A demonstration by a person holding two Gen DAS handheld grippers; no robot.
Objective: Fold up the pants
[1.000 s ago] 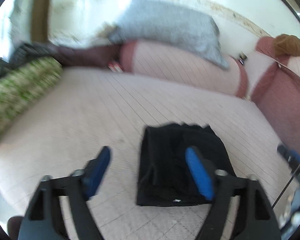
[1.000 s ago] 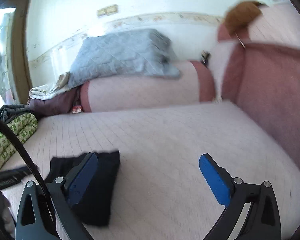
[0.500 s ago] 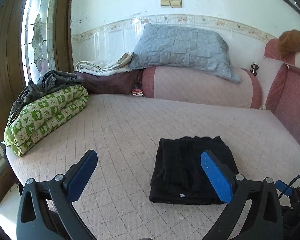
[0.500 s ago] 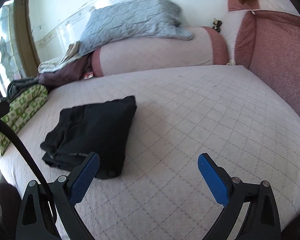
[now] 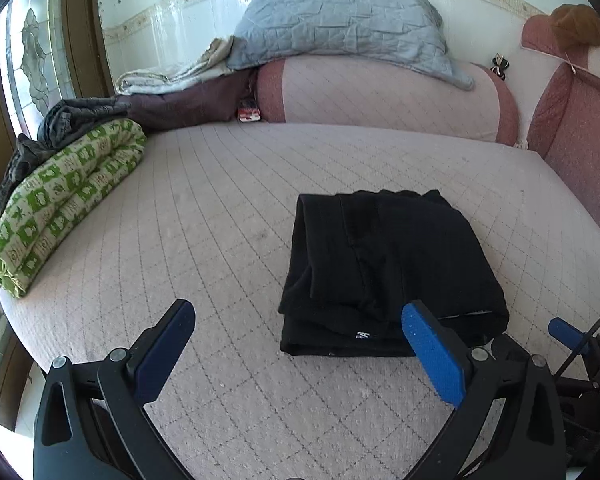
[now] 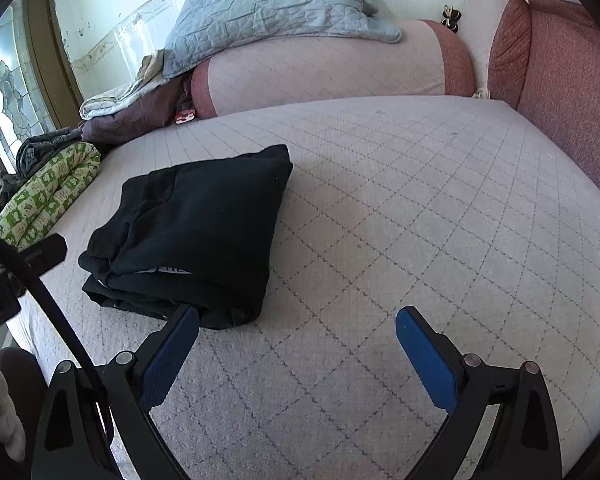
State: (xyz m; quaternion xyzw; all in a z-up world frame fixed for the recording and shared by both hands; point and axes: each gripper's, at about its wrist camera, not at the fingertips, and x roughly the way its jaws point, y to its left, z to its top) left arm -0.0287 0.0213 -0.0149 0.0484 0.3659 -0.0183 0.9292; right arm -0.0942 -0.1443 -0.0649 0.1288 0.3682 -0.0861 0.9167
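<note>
Two grippers, both spread wide, nothing held. Left gripper hovers over near edge of bed; its right pad covers pants' near right corner. Black pants folded into squarish stack, lying flat on quilted bedspread, right of centre; long axis hard to judge, open layered edges toward camera. Right gripper just right of stack, pad hiding its near corner.
</note>
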